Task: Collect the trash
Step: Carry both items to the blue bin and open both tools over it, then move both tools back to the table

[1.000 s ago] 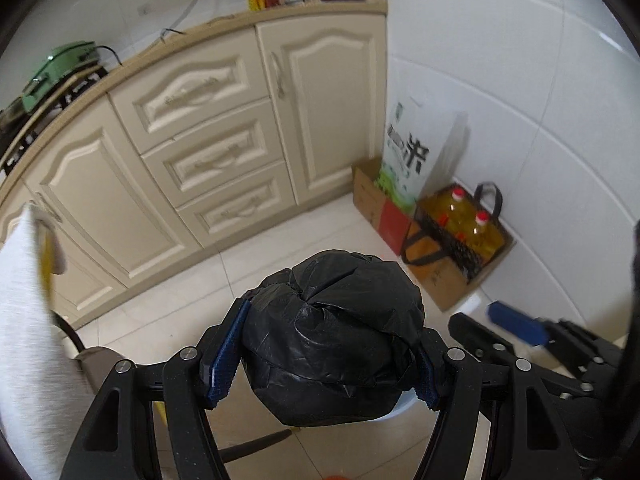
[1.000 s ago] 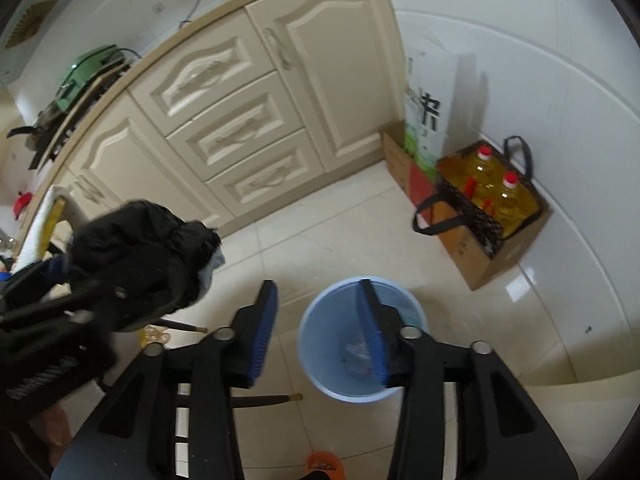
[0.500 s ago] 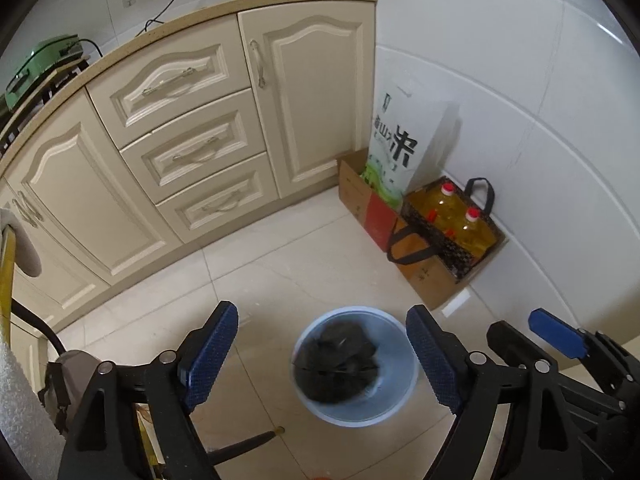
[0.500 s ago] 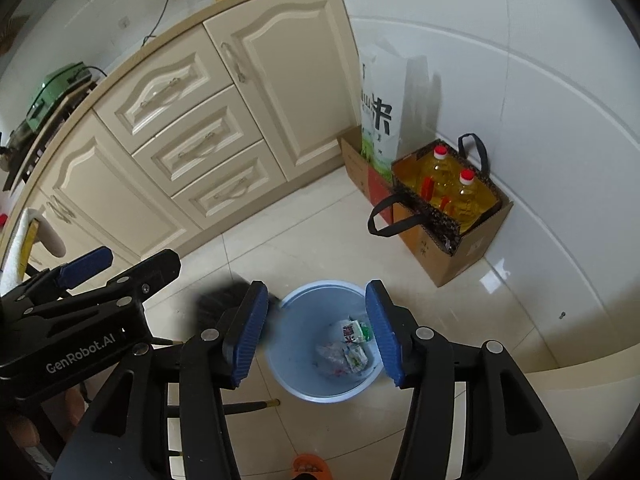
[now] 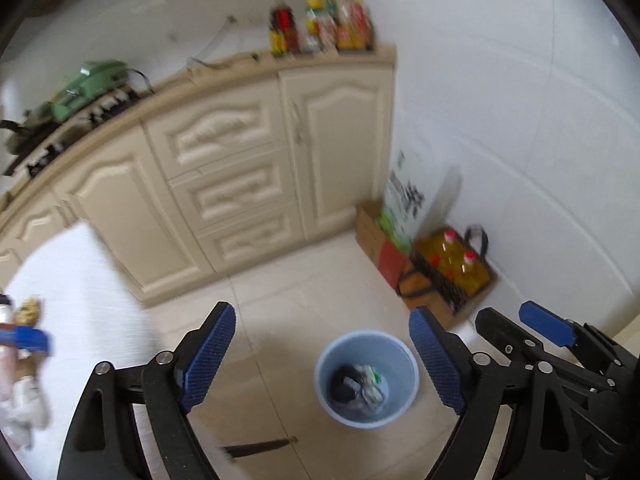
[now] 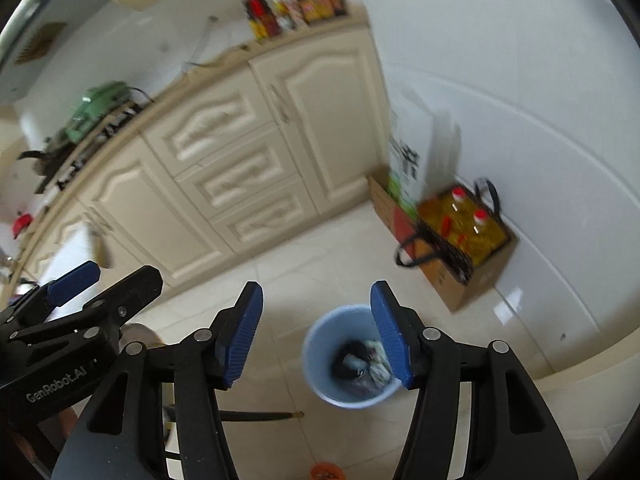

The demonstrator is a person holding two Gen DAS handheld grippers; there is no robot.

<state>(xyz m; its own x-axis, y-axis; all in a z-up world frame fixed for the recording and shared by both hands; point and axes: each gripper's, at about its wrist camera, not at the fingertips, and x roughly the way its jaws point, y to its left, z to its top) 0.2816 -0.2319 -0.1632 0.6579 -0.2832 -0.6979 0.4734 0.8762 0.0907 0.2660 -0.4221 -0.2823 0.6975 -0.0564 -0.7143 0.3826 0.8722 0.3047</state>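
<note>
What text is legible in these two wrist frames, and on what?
"GenRobot.AI": white lettering on the black body of the left gripper, seen in the right wrist view.
Tall white and green printed sack against the wall: one large dark character, possibly "米"; too blurred to confirm, smaller print unreadable.
Colourful condiment bottles on the cream countertop: labels too blurred.
Yellow oil bottles with red caps: no readable label.

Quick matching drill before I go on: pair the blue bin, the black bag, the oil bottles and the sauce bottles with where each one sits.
Things:
1. blue bin
2. black bag
3. oil bottles
4. sauce bottles

Places:
A. on the countertop, by the wall
B. inside the bin, with other trash
C. in a cardboard box with a black strap, by the wall
D. on the floor tiles, below both tongs

Pairs: 1-D, 2-B, 3-C, 4-A
</note>
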